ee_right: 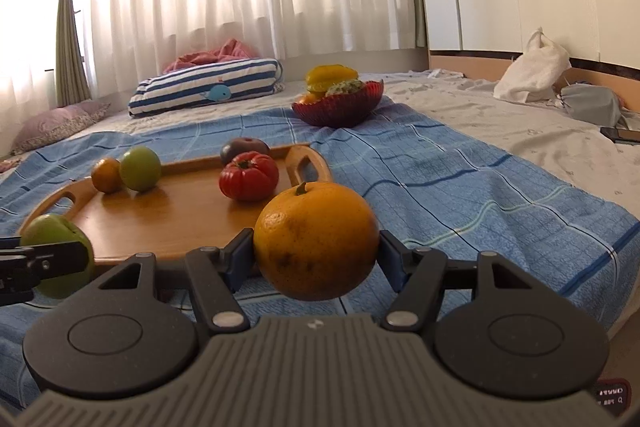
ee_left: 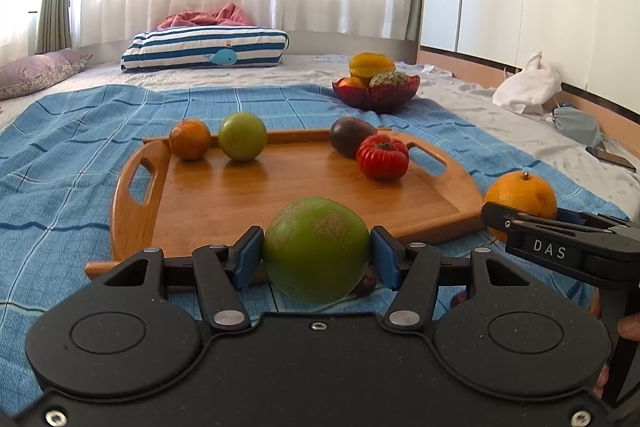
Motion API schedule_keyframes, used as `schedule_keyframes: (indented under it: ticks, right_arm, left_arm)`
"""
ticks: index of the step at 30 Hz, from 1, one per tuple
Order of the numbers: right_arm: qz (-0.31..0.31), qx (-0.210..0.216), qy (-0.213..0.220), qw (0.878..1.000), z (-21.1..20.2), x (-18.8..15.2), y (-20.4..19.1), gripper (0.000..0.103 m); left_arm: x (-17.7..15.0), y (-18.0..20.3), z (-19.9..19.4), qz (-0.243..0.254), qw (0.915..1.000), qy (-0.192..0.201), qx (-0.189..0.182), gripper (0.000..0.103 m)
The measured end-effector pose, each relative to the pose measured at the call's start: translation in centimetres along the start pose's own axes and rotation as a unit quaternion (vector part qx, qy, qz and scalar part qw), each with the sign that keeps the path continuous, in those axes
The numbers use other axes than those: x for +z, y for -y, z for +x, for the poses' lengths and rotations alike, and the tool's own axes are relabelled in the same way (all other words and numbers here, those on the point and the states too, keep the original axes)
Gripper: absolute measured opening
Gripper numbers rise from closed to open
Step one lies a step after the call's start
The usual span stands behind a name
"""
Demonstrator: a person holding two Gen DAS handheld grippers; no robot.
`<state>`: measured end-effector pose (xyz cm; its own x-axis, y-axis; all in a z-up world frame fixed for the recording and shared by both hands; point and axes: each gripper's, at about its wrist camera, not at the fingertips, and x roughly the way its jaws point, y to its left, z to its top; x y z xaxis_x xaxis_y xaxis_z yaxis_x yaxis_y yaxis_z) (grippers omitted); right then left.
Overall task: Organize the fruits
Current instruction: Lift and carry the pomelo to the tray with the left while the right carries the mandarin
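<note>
Both tongs are loaded. The left gripper (ee_left: 316, 251), at lower centre of its own view, has its blue pads pressed against either flank of a large green fruit (ee_left: 316, 249), jaws roughly half spread, the fruit held just short of the near edge of the wooden tray (ee_left: 248, 203). The right gripper (ee_right: 316, 247) clamps a large orange (ee_right: 316, 241) in like fashion, somewhat wider, at lower centre of its view and just right of the tray's near corner. On the tray four items are seated: a small orange (ee_left: 189, 139) touching or nearly touching a green fruit (ee_left: 242, 136) at the upper left corner, and a dark purple fruit (ee_left: 351, 135) behind a ribbed red tomato (ee_left: 383, 157) at the upper right. A red bowl (ee_left: 376, 91) in the upper right of the frame, on the blue blanket (ee_left: 60, 155), holds further fruit. Assessment: sorting is well advanced; the two held fruits appear to be what remains, neither yet set down, and the tray's middle and near half lie free to receive them
</note>
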<state>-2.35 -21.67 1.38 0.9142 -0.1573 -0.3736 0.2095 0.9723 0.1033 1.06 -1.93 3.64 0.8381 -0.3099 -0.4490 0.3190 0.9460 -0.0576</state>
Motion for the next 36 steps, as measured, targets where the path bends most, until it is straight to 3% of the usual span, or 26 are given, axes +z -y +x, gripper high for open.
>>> schedule_keyframes:
  ticks: [11, 26, 36]
  right_arm:
    - [-0.01, 0.035, 0.018, 0.999, 0.7, 1.8, -1.7, 0.067]
    - [-0.014, 0.117, 0.016, 0.993, 4.4, 5.6, -4.4, 0.067]
    - [-0.017, 0.148, -0.028, 0.988, 9.2, 7.4, -5.9, 0.067]
  left_arm:
    - [2.0, -1.6, 1.0, -0.018, 0.9994, 0.007, 0.028, 0.056]
    - [4.9, -5.5, 3.3, -0.013, 0.9977, 0.024, 0.062, 0.056]
    - [6.5, -8.4, 7.0, -0.031, 0.9972, 0.009, 0.067, 0.056]
